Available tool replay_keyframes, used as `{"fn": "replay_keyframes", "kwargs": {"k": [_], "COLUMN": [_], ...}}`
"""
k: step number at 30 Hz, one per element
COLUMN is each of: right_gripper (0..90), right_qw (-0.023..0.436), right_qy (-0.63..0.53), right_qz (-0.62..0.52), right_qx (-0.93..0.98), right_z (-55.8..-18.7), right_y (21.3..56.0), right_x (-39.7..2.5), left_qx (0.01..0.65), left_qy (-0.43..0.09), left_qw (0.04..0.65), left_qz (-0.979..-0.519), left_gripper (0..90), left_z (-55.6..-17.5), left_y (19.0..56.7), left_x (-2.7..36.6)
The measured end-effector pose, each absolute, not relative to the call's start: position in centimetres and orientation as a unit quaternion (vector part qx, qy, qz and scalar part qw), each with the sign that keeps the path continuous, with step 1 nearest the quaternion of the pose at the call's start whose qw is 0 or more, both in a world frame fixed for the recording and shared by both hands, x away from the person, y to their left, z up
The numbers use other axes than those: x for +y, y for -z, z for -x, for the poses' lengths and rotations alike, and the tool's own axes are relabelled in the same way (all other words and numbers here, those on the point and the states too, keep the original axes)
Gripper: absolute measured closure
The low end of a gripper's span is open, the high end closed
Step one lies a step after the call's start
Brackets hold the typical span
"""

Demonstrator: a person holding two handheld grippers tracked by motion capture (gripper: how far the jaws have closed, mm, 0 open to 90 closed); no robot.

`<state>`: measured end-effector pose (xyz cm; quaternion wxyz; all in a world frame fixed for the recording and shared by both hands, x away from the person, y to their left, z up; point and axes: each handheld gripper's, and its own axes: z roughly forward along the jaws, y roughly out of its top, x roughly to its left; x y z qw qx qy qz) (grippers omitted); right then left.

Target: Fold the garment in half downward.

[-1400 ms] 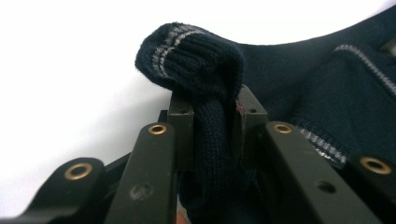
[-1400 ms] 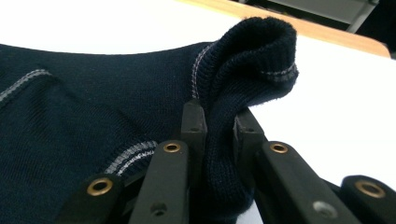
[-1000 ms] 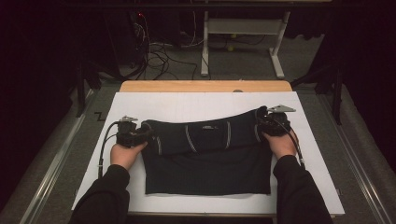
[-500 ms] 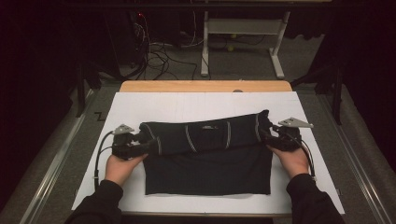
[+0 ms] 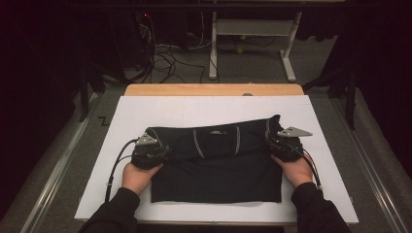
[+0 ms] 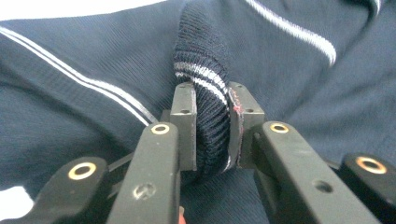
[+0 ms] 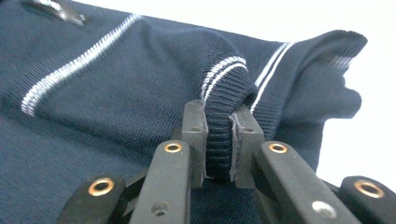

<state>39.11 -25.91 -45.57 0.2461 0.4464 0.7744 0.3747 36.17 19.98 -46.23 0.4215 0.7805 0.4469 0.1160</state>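
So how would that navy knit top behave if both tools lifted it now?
The navy knit top would probably sag between the left tool and right tool, since it bunches softly. Its ribbed edge looks grippy, so slipping seems unlikely.

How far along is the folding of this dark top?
The top part of the navy top already lies doubled over toward the person. In hand: the left gripper and right gripper each clamp a ribbed, striped edge at the fold's ends. Left: setting the fold flat, letting go, and probably further folds.
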Motion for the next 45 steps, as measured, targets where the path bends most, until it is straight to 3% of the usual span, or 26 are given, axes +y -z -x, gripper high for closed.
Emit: {"fn": "replay_keyframes", "kwargs": {"k": [11, 16, 25, 37, 40, 45], "right_gripper": [80.2, 80.2, 80.2, 78.9, 73.7, 56.5], "right_qw": [0.290, 0.303, 0.290, 0.263, 0.245, 0.245], "right_qy": [-0.428, -0.449, -0.469, -0.418, -0.411, -0.433], "right_qz": [-0.417, -0.398, -0.379, -0.373, -0.382, -0.394], "right_qx": [0.748, 0.740, 0.743, 0.785, 0.791, 0.773], "right_z": [-37.3, -35.8, -31.6, -27.1, -26.9, -26.8], "right_y": [40.5, 39.1, 40.7, 45.2, 45.9, 45.3], "right_x": [-25.9, -25.8, -26.4, -27.0, -27.2, -27.4], "left_qx": [0.440, 0.432, 0.401, 0.378, 0.386, 0.392], "left_qy": [-0.175, -0.184, -0.171, -0.122, -0.103, -0.109], "left_qw": [0.471, 0.480, 0.469, 0.400, 0.397, 0.422], "left_qz": [-0.745, -0.741, -0.768, -0.826, -0.826, -0.810], "left_gripper": [72.4, 72.3, 72.2, 70.3, 58.5, 37.6], "left_z": [-36.6, -35.8, -31.5, -27.1, -27.1, -27.6], "left_y": [40.0, 39.3, 41.9, 46.9, 47.0, 45.5], "left_x": [21.2, 21.5, 22.2, 21.9, 21.9, 21.8]}}
